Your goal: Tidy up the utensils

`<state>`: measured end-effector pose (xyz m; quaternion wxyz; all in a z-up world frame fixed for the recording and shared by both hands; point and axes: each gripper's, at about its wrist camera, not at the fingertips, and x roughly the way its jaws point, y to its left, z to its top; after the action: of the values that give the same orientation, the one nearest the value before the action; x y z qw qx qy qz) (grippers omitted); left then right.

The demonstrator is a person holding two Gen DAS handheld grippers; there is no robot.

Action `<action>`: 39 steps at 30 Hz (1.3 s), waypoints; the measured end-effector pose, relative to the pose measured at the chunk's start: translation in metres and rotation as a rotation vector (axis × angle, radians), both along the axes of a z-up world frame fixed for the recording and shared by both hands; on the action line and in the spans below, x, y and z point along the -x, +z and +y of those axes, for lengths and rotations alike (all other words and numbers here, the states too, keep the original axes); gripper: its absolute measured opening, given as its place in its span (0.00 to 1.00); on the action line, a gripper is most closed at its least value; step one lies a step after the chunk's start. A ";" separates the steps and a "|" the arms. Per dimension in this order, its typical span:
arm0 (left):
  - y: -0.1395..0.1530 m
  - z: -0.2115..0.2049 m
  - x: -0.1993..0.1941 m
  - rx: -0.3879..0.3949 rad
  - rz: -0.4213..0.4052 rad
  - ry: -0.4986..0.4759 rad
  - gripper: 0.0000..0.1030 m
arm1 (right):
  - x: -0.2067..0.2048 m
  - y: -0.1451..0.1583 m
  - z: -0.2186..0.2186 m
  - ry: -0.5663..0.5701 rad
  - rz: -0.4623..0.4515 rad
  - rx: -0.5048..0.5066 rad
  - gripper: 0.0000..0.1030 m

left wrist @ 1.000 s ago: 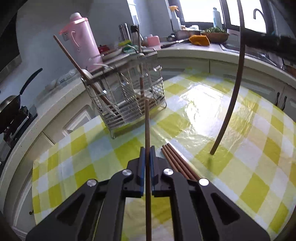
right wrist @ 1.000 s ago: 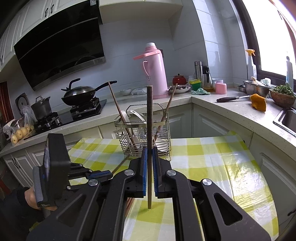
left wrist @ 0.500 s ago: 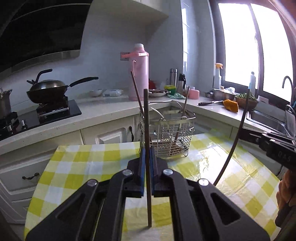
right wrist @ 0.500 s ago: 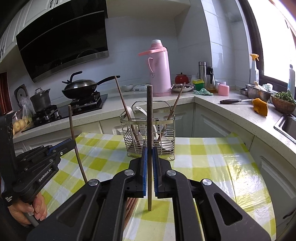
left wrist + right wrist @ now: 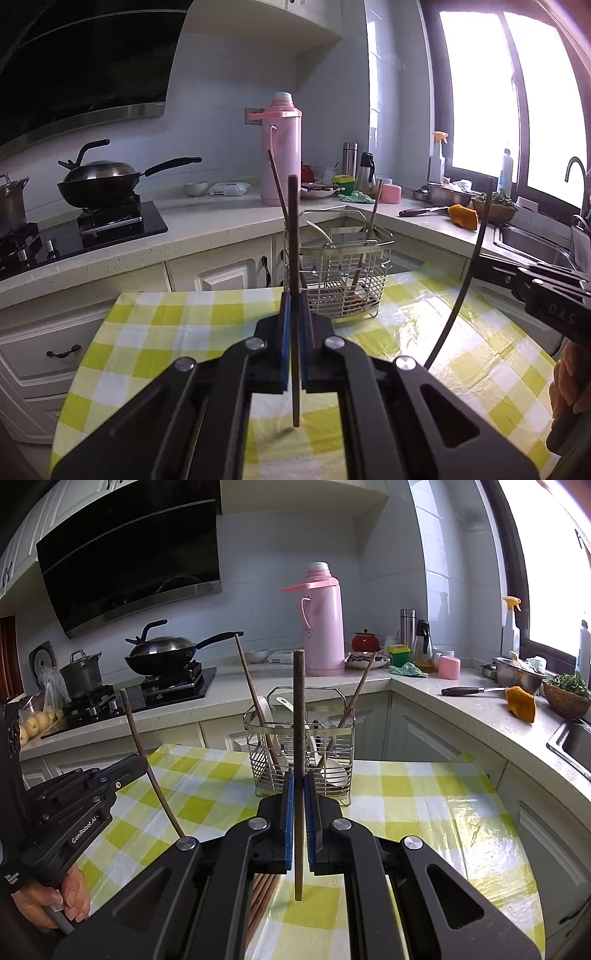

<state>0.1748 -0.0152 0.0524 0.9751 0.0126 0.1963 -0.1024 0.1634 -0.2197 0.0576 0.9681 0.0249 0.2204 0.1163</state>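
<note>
Chopsticks stand upright in both your tongs: the left tongs [image 5: 293,325] are clamped on one chopstick [image 5: 293,258], the right tongs [image 5: 299,812] on another chopstick [image 5: 299,738]. Beyond them, the wire utensil basket [image 5: 299,720] sits on the checked tabletop [image 5: 406,794], holding more chopsticks and spoons.

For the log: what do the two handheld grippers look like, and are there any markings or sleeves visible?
Both are matte black linkage grippers with silver pivot screws and blue pads lining the fingers. The left gripper has white "GenRobot.AI" lettering on its side; the right gripper shows pale embossed letters, only partly readable. A dark sleeve with small white print covers the left wrist. No cables are visible.
</note>
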 end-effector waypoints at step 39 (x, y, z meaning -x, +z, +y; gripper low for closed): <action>-0.141 -0.119 -0.161 -0.398 0.486 -0.310 0.41 | -0.011 -0.006 -0.060 -0.056 0.005 -0.083 0.07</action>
<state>0.3362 -0.1343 -0.0882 0.8512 0.2074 0.4345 -0.2091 0.1744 -0.2794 0.0516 0.9686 0.0716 0.2170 0.0984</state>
